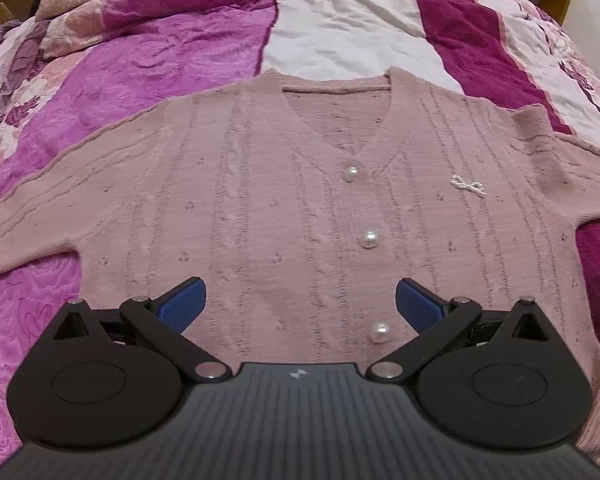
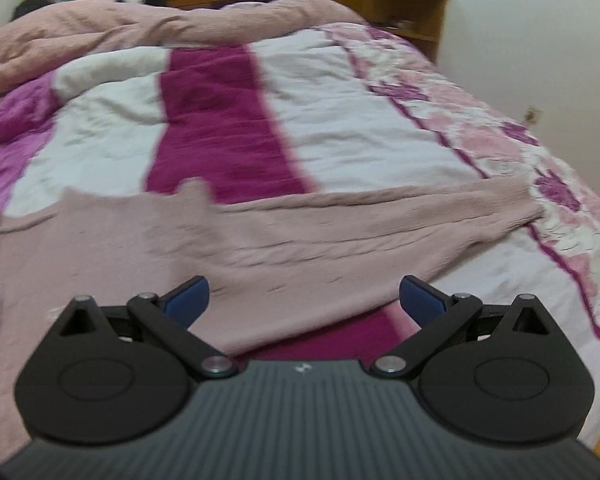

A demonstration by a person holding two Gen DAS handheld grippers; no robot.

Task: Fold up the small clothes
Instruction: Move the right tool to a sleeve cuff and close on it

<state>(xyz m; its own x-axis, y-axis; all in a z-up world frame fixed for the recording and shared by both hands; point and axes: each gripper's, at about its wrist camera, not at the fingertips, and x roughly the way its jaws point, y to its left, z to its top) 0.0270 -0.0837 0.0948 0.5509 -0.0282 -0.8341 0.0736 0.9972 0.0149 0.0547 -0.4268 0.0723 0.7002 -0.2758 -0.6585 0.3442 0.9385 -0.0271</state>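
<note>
Wide-jawed, both the left gripper [image 1: 301,304] and right gripper [image 2: 304,302] are held over a soft, limp pink knitted pearl-buttoned cardigan [image 1: 300,208], probably best pinched at its sleeve cuff [image 2: 528,204].

Dusty-pink knit cardigan [image 1: 300,200] lies flat, front up, buttoned with pearl buttons [image 1: 369,239], sleeves spread sideways, unfolded.

one pink cardigan [image 1: 260,200] is lying on one patchwork bedspread [image 1: 160,40]. three pearl buttons are showing down its front: one [image 1: 351,173] toward 12 o'clock, one [image 1: 370,239] in the middle, one [image 1: 379,333] toward 6 o'clock. one silver bow [image 1: 467,185] is sitting at 3 o'clock. two sleeves are spreading out.
</note>
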